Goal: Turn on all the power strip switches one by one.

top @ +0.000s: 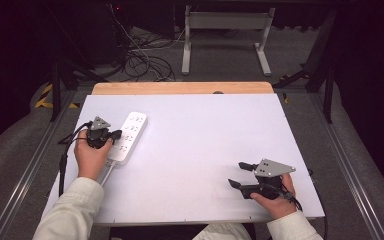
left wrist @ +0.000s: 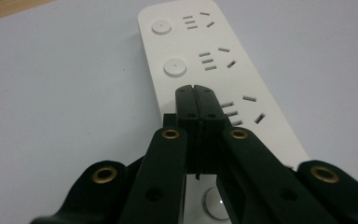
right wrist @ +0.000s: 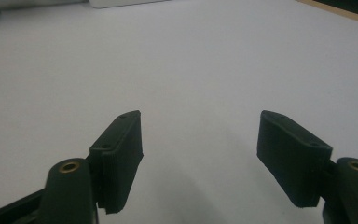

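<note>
- The white power strip (top: 129,137) is seen left of centre on the worktop (top: 205,150).
- Its switch row is met by the left hand-held gripper (left wrist: 196,91), jaws pressed together, empty.
- A button should be pressed squarely, straight down.
- The right hand-held gripper (top: 240,175) is held wide, lower right.

Sole obstacle on surface (top: 205,130): power strip (top: 130,136), far left. Centre and right side open for passage.

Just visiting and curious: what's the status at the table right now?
Left gripper shut, tips over the white plastic power strip. Right gripper open above the bare white table. Nothing in the way.
</note>
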`<state>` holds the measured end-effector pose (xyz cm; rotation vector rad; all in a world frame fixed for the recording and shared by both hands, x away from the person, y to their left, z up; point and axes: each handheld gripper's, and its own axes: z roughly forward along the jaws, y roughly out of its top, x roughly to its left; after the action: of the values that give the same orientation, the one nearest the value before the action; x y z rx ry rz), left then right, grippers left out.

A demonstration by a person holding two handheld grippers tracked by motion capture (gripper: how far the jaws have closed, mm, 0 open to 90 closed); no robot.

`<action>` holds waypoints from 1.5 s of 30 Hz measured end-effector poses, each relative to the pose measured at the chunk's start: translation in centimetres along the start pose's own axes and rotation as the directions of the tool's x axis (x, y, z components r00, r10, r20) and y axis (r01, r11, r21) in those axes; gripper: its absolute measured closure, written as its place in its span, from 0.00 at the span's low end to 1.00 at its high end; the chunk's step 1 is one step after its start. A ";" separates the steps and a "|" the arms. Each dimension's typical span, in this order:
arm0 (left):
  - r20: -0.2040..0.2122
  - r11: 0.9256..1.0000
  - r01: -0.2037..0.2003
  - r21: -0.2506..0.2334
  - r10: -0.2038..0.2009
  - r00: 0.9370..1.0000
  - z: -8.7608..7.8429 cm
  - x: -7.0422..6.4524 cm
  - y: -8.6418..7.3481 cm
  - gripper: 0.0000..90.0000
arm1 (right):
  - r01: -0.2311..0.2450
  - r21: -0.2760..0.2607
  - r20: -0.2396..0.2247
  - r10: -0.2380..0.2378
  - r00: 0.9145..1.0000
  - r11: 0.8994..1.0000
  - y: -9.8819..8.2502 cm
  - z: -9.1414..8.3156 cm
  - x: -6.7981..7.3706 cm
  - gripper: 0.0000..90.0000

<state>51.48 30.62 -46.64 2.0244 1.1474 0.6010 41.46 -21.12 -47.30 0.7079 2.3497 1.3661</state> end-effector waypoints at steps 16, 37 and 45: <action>0.016 1.000 0.029 -0.008 -0.029 0.999 0.2 0.2 -0.1 1.00 | 0.003 0.002 0.001 -0.003 1.000 1.000 0.0 0.1 0.0 0.35; -0.032 1.000 0.021 0.018 -0.020 0.999 0.3 -0.5 0.0 1.00 | 0.006 0.000 0.000 -0.006 1.000 1.000 0.0 0.0 0.1 0.35; -0.048 0.999 0.028 0.022 -0.027 0.998 0.4 -0.7 0.1 1.00 | 0.009 -0.003 -0.001 -0.009 1.000 1.000 0.0 -0.1 0.2 0.35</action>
<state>51.47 29.82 -46.80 2.0201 1.2134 0.6281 41.28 -21.07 -47.26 0.6952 2.3478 1.3667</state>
